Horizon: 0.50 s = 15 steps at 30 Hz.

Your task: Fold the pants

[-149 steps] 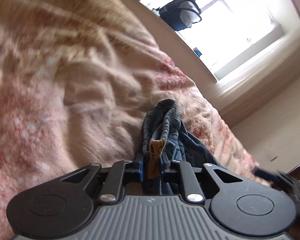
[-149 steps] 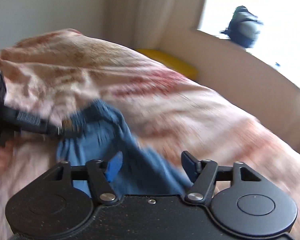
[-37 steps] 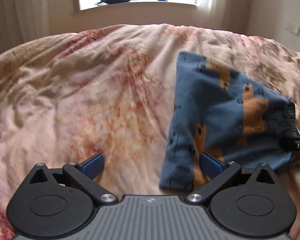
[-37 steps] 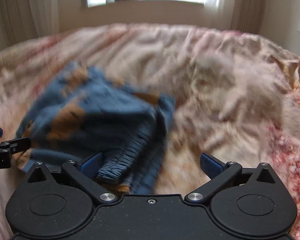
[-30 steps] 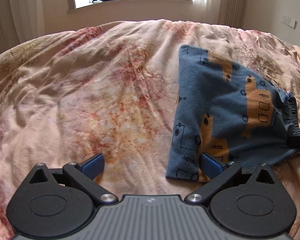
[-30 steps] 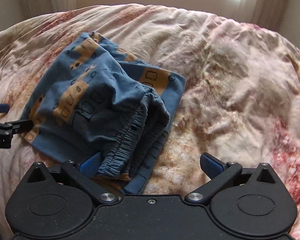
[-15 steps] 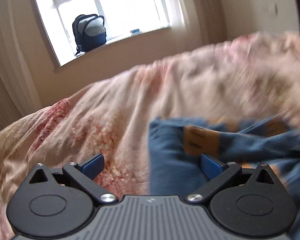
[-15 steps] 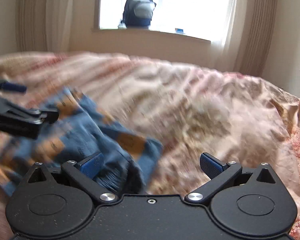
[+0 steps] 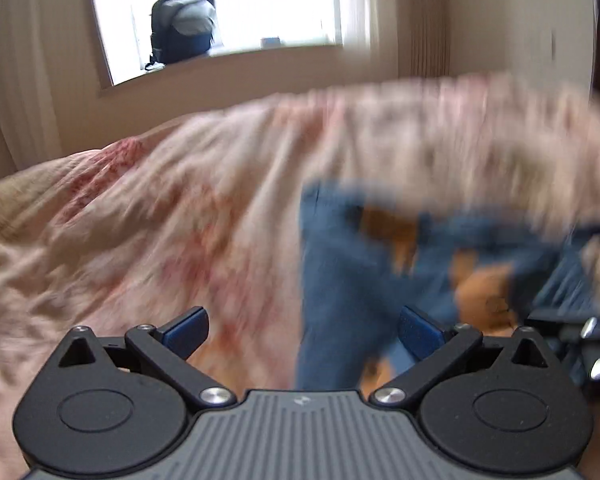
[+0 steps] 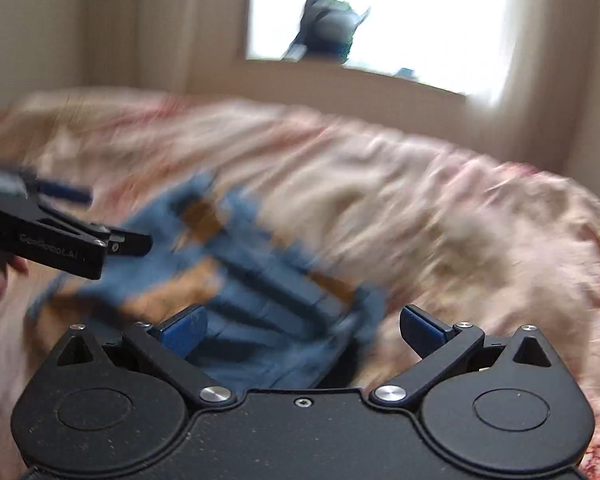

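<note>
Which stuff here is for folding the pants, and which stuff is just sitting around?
For the job:
- blue pants with orange patches, lying on the bed
- left hand-held gripper, open
- right hand-held gripper, open
- bedspread, the folding surface

Just sitting around:
- backpack on the windowsill
- curtains

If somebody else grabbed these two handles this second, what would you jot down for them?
Left gripper: fingers spread wide, holding nothing.
Right gripper: fingers also wide apart, holding nothing.
Pants: blue with orange patches, lying bunched in a folded bundle on the pink bedspread, just ahead of both grippers.
Done: the pants look folded over and let go.
Left: the frames are blurred, so check the fold is neat; tidy the edges if not.
</note>
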Available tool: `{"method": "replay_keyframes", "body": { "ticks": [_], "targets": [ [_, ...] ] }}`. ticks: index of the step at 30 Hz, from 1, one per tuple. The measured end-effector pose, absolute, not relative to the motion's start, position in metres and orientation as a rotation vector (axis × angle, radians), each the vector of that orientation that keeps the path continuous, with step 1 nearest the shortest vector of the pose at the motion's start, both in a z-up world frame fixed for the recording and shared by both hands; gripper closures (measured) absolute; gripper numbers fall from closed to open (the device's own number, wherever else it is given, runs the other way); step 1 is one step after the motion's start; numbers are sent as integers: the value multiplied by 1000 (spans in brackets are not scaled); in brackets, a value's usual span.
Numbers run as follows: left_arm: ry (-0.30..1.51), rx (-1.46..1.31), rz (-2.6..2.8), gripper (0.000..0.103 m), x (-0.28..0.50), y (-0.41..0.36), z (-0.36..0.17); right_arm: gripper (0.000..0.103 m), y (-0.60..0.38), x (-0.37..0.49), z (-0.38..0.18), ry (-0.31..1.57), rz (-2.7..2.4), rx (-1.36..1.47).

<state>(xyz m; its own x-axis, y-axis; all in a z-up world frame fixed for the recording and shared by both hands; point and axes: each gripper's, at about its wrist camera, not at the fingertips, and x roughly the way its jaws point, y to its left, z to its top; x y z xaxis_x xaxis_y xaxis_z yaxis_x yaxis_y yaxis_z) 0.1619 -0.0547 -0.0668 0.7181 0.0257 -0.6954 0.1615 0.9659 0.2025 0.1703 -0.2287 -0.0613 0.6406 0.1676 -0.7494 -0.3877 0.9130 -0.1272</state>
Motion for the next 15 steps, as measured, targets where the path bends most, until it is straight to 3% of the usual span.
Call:
{"method": "replay_keyframes", "body": {
  "ticks": [7, 12, 15],
  "targets": [
    [683, 278, -109, 0, 117, -53, -47, 1, -238, 140, -33, 701, 379, -243],
    [758, 377, -67, 0, 108, -63, -72, 1, -219, 144, -60, 883, 364, -402],
    [780, 334, -70, 0, 103, -61, -58, 1, -229, 144, -49, 858, 380, -312]
  ]
}}
